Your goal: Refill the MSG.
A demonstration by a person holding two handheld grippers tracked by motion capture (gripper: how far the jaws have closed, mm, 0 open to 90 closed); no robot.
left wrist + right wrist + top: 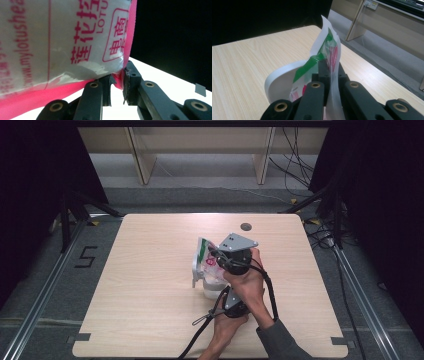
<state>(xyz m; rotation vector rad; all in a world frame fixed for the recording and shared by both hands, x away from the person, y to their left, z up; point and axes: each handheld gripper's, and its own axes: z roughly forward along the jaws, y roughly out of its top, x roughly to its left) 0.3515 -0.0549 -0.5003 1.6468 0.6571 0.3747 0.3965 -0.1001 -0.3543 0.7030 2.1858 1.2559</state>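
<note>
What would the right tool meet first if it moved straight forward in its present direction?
Probably the plastic bag itself: the right tool is already shut on its edge. Beyond the bag lies the white container, then bare table; depth is uncertain.

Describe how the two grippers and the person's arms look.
Both grippers have black jaws with brass-coloured rivets. The right gripper carries a grey three-cornered plate with small holes. A black cable trails from the left gripper. One arm wears a dark grey sleeve.

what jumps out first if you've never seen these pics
The printed plastic packet, white with pink and green, held up near the middle of the wooden table. Both grippers pinch it: the right gripper on its upper edge, the left gripper on its pink bottom corner.
</note>
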